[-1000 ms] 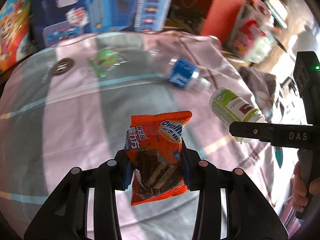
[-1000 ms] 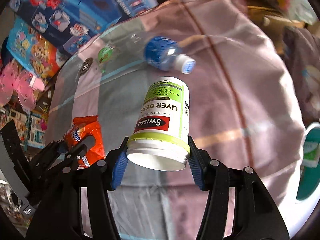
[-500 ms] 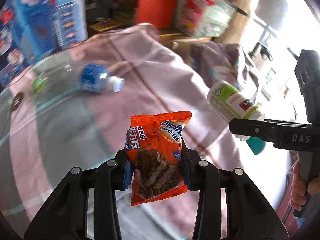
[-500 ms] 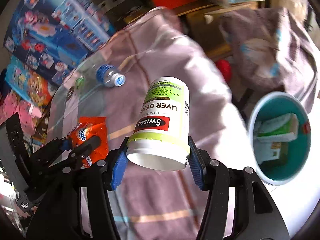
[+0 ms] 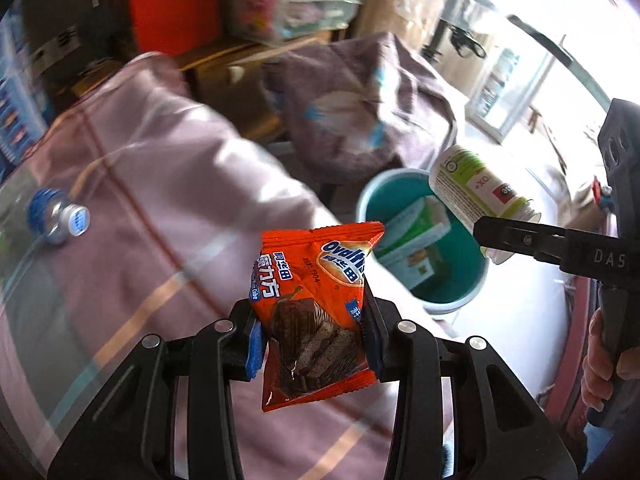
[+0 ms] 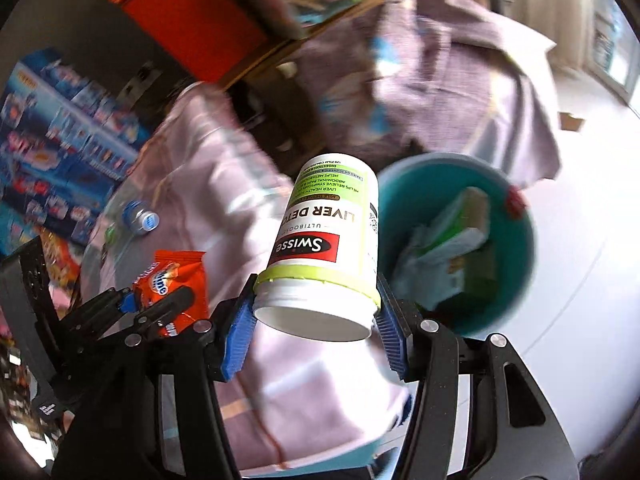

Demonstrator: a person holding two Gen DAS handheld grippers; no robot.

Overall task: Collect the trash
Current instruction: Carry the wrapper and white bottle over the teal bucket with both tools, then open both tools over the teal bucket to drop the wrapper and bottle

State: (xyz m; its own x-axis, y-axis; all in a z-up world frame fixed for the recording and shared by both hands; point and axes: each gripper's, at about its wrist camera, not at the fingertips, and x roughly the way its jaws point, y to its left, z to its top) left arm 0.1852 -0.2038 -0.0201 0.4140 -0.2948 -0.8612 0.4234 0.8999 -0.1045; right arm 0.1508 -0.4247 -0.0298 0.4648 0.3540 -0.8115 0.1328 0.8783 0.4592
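Teal bin (image 6: 516,280) blurred, its contents indistinct.

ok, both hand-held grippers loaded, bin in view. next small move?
Probably carry the right hand-held gripper forward until the white bottle hangs over the teal bin, then open. The bin already holds cartons, and the bottle sits nearer its rim than the orange snack packet does.

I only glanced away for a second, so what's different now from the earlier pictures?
Both claws swung away from the table toward the teal bin, which has now come into view. Nothing was grabbed or dropped: the left claw still grips the orange snack packet, and the right claw still grips the white supplement bottle.
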